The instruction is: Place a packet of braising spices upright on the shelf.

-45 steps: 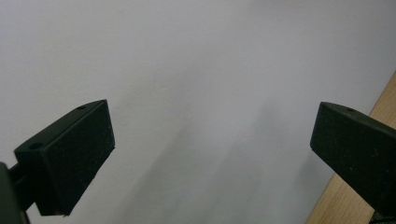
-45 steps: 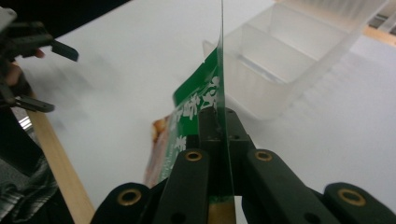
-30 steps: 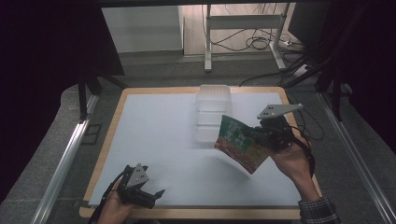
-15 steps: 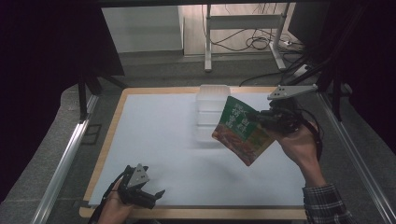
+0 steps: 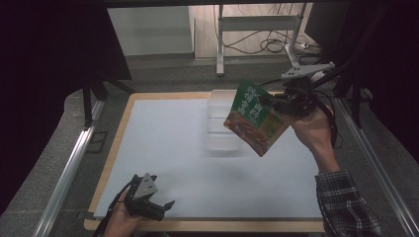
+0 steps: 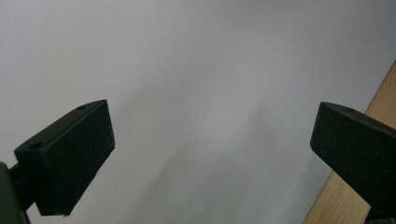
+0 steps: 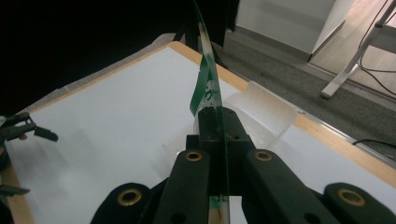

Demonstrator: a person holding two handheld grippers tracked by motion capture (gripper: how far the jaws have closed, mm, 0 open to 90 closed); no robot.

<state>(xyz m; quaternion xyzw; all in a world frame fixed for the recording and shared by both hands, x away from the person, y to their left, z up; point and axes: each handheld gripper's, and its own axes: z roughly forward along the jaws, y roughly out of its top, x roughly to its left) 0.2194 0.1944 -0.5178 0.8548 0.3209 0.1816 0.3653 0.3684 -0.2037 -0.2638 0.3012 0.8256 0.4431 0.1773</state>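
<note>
In your high view, the green printed food pouch (image 5: 254, 117) hides the right part of the clear plastic tray (image 5: 217, 123) at the upper middle of the frame, and its print is too small to read. In your right gripper view you see that pouch (image 7: 205, 88) edge-on only, its top cut off by the upper edge. In your left gripper view, the lower right black jaw runs off the frame's right edge.

High view looks down on the white table (image 5: 163, 148); both tool views see it closer.
</note>
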